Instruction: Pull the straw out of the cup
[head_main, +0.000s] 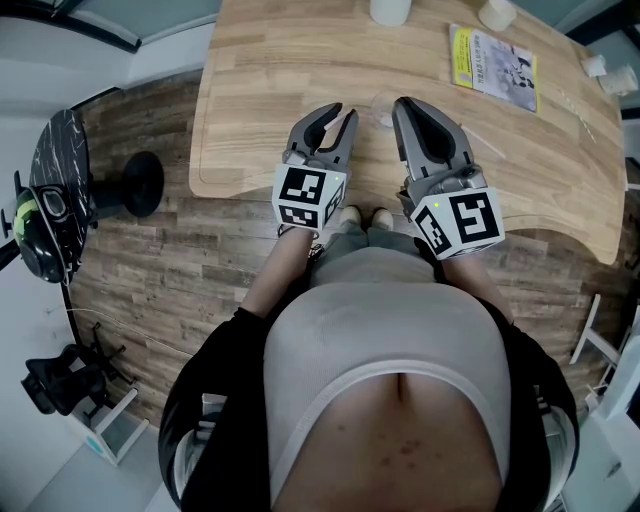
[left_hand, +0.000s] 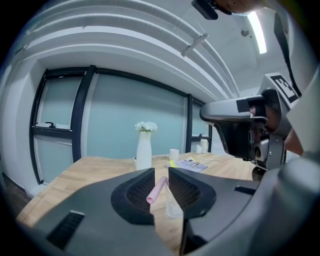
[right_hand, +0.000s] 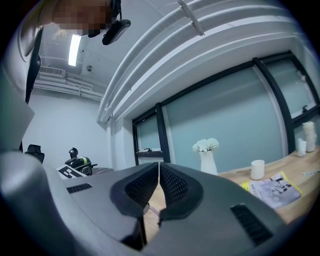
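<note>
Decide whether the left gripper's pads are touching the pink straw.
Cannot tell. In the left gripper view the straw slants between the parted pads, overlapping both; no plain gap or contact.

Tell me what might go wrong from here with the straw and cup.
1. The left tool has its jaws apart around the pink straw without pressing it, so the straw may slip or drop.
2. Nothing holds the clear cup: the right tool is shut on nothing, so a snagging straw might tip it.
</note>
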